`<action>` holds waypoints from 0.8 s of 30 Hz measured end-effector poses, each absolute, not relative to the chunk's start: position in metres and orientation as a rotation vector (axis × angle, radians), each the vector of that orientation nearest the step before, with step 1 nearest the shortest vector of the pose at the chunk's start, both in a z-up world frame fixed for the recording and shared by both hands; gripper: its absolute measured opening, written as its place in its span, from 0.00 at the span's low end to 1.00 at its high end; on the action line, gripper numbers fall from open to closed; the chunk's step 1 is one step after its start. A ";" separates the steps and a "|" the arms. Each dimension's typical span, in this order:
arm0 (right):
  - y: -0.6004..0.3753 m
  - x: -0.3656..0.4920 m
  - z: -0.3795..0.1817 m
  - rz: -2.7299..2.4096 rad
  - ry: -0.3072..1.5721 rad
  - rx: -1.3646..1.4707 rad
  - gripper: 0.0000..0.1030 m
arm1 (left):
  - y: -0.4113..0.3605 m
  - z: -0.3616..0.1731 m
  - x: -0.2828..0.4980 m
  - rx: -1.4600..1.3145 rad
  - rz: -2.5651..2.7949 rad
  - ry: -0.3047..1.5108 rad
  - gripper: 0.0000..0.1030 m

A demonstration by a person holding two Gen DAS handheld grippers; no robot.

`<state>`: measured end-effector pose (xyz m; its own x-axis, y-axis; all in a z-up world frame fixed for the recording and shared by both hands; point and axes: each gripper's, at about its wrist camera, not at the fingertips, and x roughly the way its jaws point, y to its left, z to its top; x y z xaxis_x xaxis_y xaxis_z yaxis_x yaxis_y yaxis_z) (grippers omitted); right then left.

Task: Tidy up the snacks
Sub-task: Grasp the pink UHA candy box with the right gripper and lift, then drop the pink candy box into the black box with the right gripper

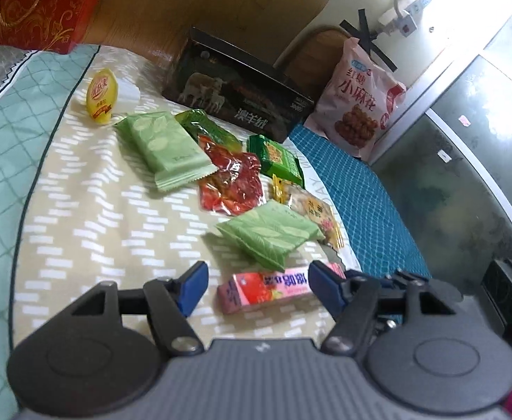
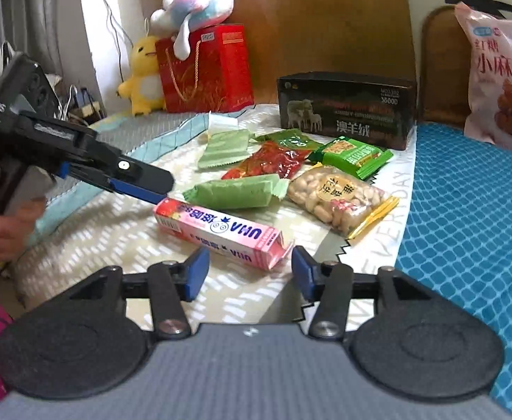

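Snacks: a loose cluster lies on a cream patterned cloth (image 2: 91,231) spread over the bed, between both grippers and the black box.
Left hand: at the left edge of the right wrist view, a hand (image 2: 0,231) grips the handle of the left gripper (image 1: 257,288).
Left gripper: its jaws stand apart, blue pads either side of the pink carton's far end, not pressing it.
Jelly cup: one small yellow cup (image 1: 100,98) stands upright, apart at the cloth's far left; its red lettering is too small to read.
Pink carton: one long pink box (image 2: 221,231) lies flat nearest the grippers, printed with strawberries and "UHA" in blue, seen upside down.
Green packs: two pale green pillow packs with a leaf pattern, one far (image 1: 166,148) and one near (image 1: 269,236); crimped ends, print unreadable.
Dark green pouch: one glossy pouch (image 2: 292,140), half under the red one.
Red pouch: one clear crinkled pouch (image 2: 269,162) of red contents, at the middle.
Green biscuit pack: one bright green pack (image 2: 355,157) with a yellow panel.
Peanuts: one clear bag (image 2: 339,197) with a yellow edge and round Chinese label, probably peanuts.
Right gripper: the right gripper (image 2: 250,269) has its jaws parted around the carton's near end, no contact visible.
Black box: one box (image 2: 346,108) behind the snacks, showing sheep, "澳羊绒" and "3600D".
Pink bag: one large bag (image 2: 500,80) leans at far right on the blue blanket (image 2: 465,227), reading "小麻花".
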<state>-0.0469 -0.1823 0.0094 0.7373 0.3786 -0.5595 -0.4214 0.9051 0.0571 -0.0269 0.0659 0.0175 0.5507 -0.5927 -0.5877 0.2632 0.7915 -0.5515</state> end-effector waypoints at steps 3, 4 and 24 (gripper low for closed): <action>-0.182 -0.039 0.004 0.434 0.618 -0.081 0.53 | 0.064 0.016 -0.033 -0.410 -0.536 0.860 0.63; -0.181 -0.036 0.001 0.432 0.621 -0.087 0.52 | 0.061 0.014 -0.033 -0.404 -0.541 0.867 0.63; -0.183 0.020 0.071 0.365 0.388 -0.040 0.36 | 0.051 0.080 0.014 -0.321 -0.558 0.710 0.53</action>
